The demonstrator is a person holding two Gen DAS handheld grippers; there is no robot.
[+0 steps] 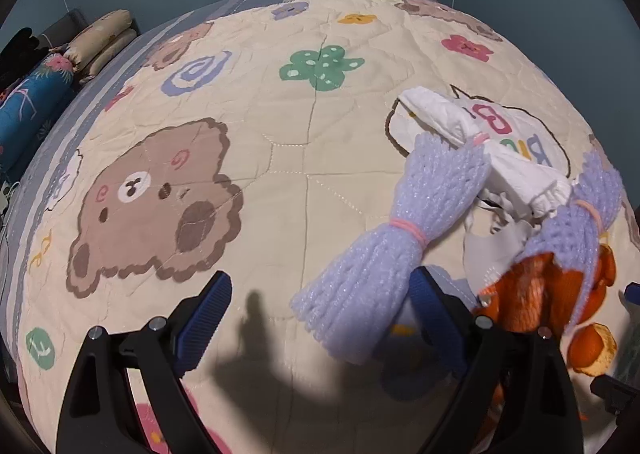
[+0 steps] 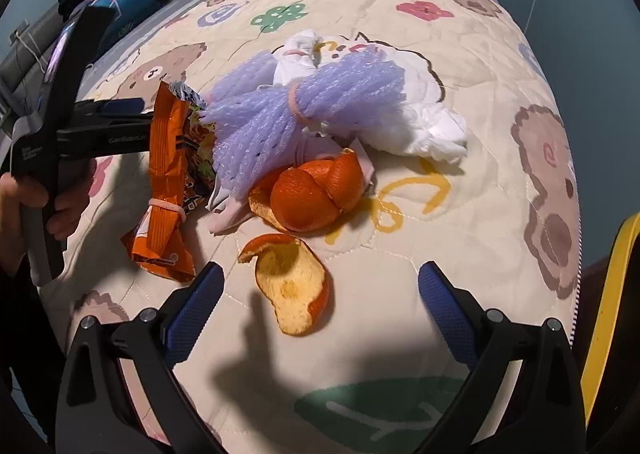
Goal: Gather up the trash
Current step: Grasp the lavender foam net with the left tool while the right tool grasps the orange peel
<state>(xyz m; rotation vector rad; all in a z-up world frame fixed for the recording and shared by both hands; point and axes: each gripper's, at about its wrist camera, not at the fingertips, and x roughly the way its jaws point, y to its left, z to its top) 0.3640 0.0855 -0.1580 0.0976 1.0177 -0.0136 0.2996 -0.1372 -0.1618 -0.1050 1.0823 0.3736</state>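
Note:
A trash pile lies on the cream cartoon quilt. It holds a purple foam net bundle tied with a pink band, crumpled white tissue, an orange snack wrapper, a curled orange peel and a loose peel piece. My right gripper is open, its fingertips either side of the loose peel, above it. My left gripper is open at the pile's left edge; one end of a purple foam net lies between its jaws. The tissue, a second net and peels sit beyond.
Pillows and a blue bolster lie at the bed's head, far left. A blue wall stands behind. A yellow object shows off the bed's right edge. The left gripper's body enters the right wrist view from the left.

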